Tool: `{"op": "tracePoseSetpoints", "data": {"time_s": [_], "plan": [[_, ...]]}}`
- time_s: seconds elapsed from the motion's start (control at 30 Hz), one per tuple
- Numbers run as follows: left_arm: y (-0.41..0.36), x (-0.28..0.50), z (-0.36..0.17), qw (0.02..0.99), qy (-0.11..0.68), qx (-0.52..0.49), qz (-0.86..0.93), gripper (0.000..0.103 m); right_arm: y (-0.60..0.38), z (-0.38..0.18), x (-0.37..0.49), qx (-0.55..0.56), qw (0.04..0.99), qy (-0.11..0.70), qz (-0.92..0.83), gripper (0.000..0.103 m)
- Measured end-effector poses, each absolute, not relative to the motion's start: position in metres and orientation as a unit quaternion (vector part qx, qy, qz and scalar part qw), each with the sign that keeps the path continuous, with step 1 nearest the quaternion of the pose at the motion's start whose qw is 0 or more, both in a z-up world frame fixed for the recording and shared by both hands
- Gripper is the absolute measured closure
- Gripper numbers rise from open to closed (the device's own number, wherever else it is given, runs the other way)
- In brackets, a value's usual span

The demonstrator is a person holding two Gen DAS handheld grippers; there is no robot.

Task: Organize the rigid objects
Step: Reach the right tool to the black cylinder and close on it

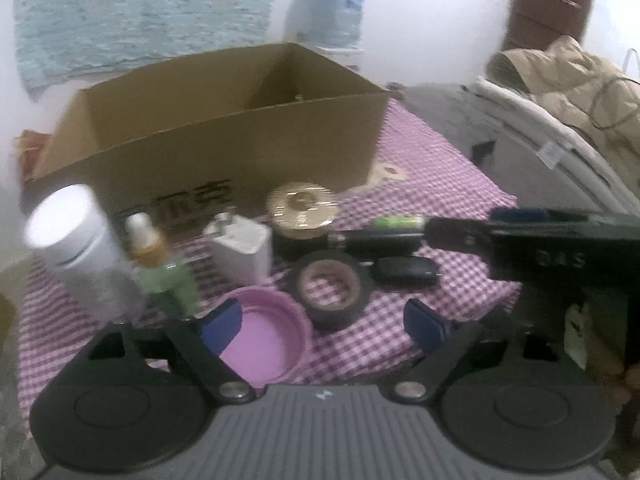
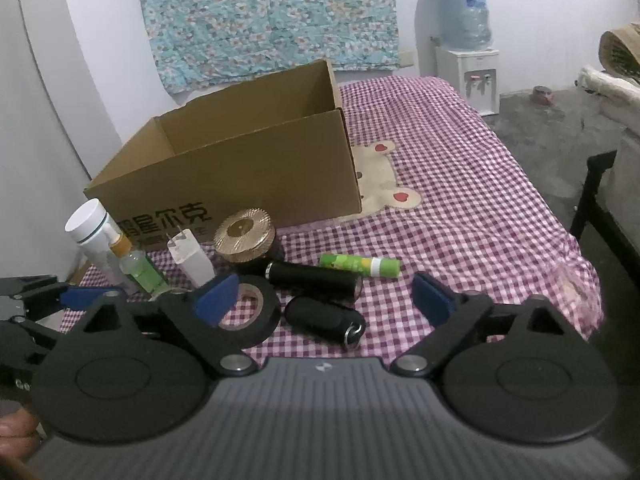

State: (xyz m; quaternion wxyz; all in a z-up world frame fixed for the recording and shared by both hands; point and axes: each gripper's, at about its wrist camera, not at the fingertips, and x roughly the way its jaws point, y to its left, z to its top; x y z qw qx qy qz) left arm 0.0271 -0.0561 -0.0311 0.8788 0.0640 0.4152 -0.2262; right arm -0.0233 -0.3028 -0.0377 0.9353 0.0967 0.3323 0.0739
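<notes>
An open cardboard box (image 1: 224, 132) (image 2: 240, 168) stands on the checked cloth. In front of it are a white bottle (image 1: 80, 248), a green spray bottle (image 1: 168, 276), a white charger (image 1: 240, 248), a gold-lidded jar (image 1: 302, 216), a black tape roll (image 1: 330, 288), a pink lid (image 1: 264, 340), a black flashlight (image 2: 312, 276), a key fob (image 2: 320, 314) and a green tube (image 2: 360, 265). My left gripper (image 1: 323, 326) is open above the pink lid and tape roll. My right gripper (image 2: 326, 298) is open over the key fob and flashlight. Neither holds anything.
The cloth-covered surface (image 2: 460, 184) extends to the right of the box, its edge dropping to a grey floor (image 2: 552, 120). A water dispenser (image 2: 466, 60) stands by the back wall. A beige jacket (image 1: 572, 80) lies on furniture at the right.
</notes>
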Motion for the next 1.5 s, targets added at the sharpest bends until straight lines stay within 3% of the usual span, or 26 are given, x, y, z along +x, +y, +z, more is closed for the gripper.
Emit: {"op": "tracePoseSetpoints", "data": {"time_s": [0.2, 0.33, 0.47, 0.67, 0.9, 1.5], "plan": [[-0.088, 0.037, -0.032, 0.868, 0.414, 0.091, -0.258, 0.033, -0.313, -0.035, -0.002, 0.056, 0.94, 0.319, 0.103, 0.034], [-0.102, 0.039, -0.034, 0.865, 0.411, 0.101, -0.27, 0.043, -0.322, -0.037, 0.017, 0.05, 0.931, 0.336, 0.133, 0.056], [-0.115, 0.043, -0.04, 0.856, 0.421, 0.113, -0.277, 0.057, -0.318, -0.038, 0.03, 0.031, 0.915, 0.351, 0.196, 0.068], [-0.12, 0.045, -0.045, 0.849, 0.435, 0.113, -0.276, 0.068, -0.298, -0.044, 0.052, -0.021, 0.885, 0.379, 0.269, 0.082], [-0.129, 0.048, -0.051, 0.845, 0.441, 0.109, -0.283, 0.069, -0.28, -0.058, 0.073, -0.086, 0.859, 0.417, 0.286, 0.086], [-0.144, 0.085, -0.062, 0.826, 0.473, 0.05, -0.303, 0.066, -0.344, -0.067, 0.089, 0.082, 0.844, 0.476, 0.234, 0.087]]}}
